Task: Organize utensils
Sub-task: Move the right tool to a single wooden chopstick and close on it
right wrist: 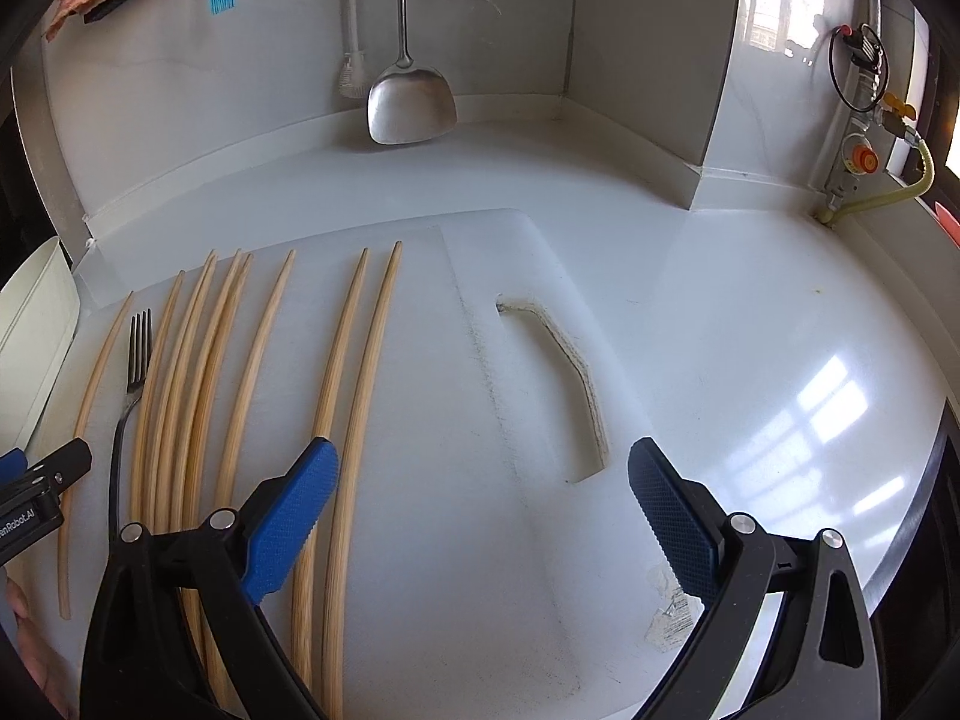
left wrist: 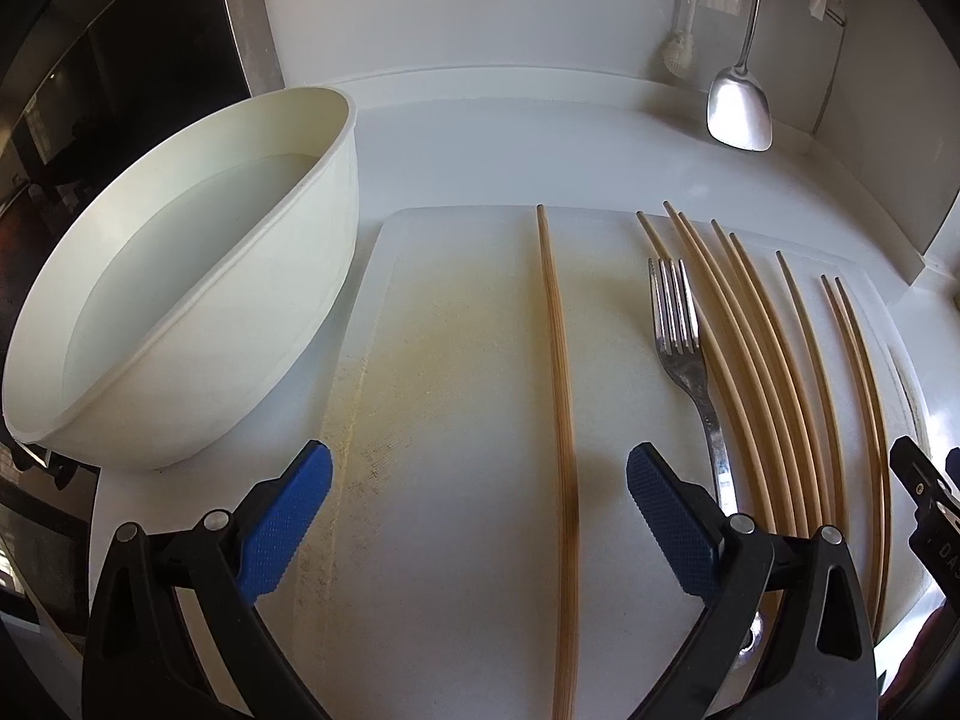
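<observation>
Both your left gripper (left wrist: 480, 495) and right gripper (right wrist: 483, 495) gape wide, empty. Beside the white plastic tub (left wrist: 180, 300), bamboo chopsticks (left wrist: 750, 360) and a steel fork (left wrist: 684, 348) lie on the white cutting board (left wrist: 450, 360); nothing looks binned yet.

My left hand-held gripper (left wrist: 480, 483) hangs low with its blue-padded jaws spread wide and nothing between them. My right hand-held gripper (right wrist: 483, 480) sits just beside it, level with it, jaws equally wide apart and empty.
</observation>
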### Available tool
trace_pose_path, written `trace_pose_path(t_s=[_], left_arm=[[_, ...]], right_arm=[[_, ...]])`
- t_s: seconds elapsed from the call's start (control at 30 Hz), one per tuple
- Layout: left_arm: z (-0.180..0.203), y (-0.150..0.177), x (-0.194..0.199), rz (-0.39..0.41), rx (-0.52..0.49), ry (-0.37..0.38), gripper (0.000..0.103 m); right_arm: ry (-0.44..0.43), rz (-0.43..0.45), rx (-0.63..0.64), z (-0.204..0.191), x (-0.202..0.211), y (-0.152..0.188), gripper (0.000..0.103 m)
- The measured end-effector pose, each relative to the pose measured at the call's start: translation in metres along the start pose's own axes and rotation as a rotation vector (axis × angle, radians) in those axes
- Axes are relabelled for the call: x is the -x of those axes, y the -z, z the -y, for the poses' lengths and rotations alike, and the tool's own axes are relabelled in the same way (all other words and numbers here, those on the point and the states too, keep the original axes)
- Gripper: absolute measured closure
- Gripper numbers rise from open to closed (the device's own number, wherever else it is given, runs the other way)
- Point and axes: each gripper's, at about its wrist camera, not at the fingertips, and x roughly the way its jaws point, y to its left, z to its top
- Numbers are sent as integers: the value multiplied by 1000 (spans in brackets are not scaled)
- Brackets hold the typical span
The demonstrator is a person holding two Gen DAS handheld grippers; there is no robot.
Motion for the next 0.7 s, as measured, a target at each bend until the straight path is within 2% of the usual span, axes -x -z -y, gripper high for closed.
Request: trace_pose_path(t_s=[0.2,0.57,0.7], left_arm=[[1,1,-1,11,-1,4,6],[4,-4,-9,17,27,34,5],[5,-5,-9,17,26,37,7]], right_arm=[[35,-2,49,-9,-5,0,10],[45,38,95,-14,-7,0,11],[13,44,108,-18,-6,0,26]])
